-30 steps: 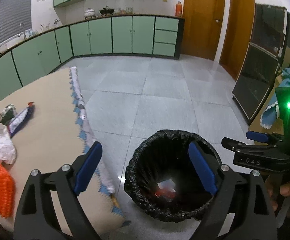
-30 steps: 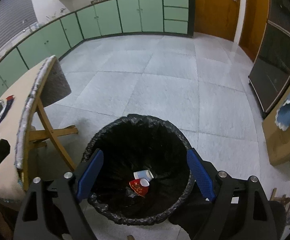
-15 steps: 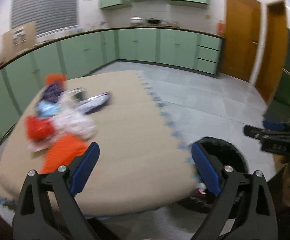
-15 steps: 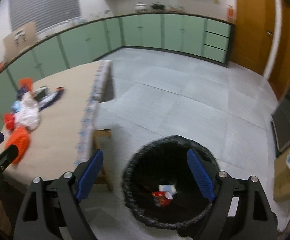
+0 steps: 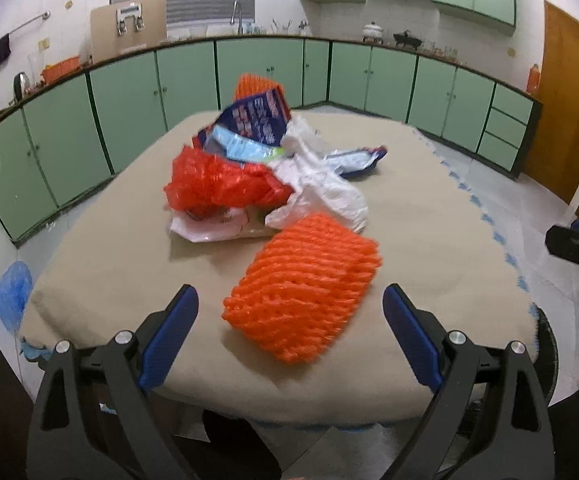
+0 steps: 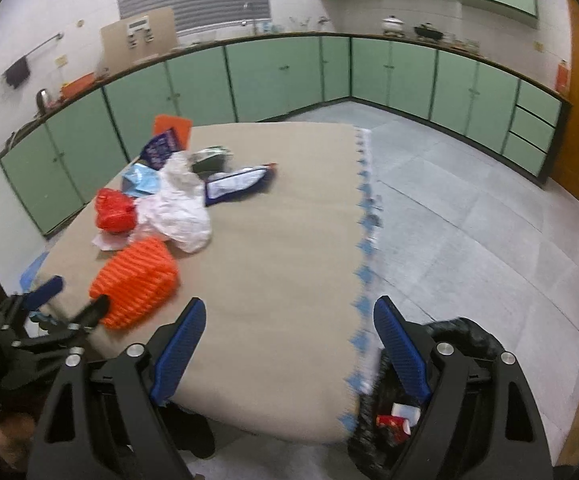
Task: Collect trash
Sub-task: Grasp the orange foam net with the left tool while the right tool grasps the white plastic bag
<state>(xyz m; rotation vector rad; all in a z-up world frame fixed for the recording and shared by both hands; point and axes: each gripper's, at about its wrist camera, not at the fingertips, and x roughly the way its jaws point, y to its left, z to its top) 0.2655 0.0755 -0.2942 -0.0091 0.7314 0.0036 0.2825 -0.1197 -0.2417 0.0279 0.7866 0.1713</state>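
On the beige worktop (image 5: 429, 208) the trash lies in one heap, left of the middle. In the left wrist view, a red net bag (image 5: 217, 180) is at 10 o'clock of the heap. Behind it a blue printed wrapper (image 5: 255, 114) stands up at 12 o'clock. A white plastic bag (image 5: 321, 188) lies at 2 o'clock, and an orange foam net (image 5: 305, 284) at 6 o'clock, nearest to the left tongs (image 5: 289, 324). These tongs are wide apart, with nothing between them. To the right, the right tongs (image 6: 285, 332) are also wide apart and empty, above the near worktop edge. At 5 o'clock in the right wrist view, the black bin (image 6: 465, 336) stands on the floor beside the worktop, with a red cup (image 6: 391, 424) inside.
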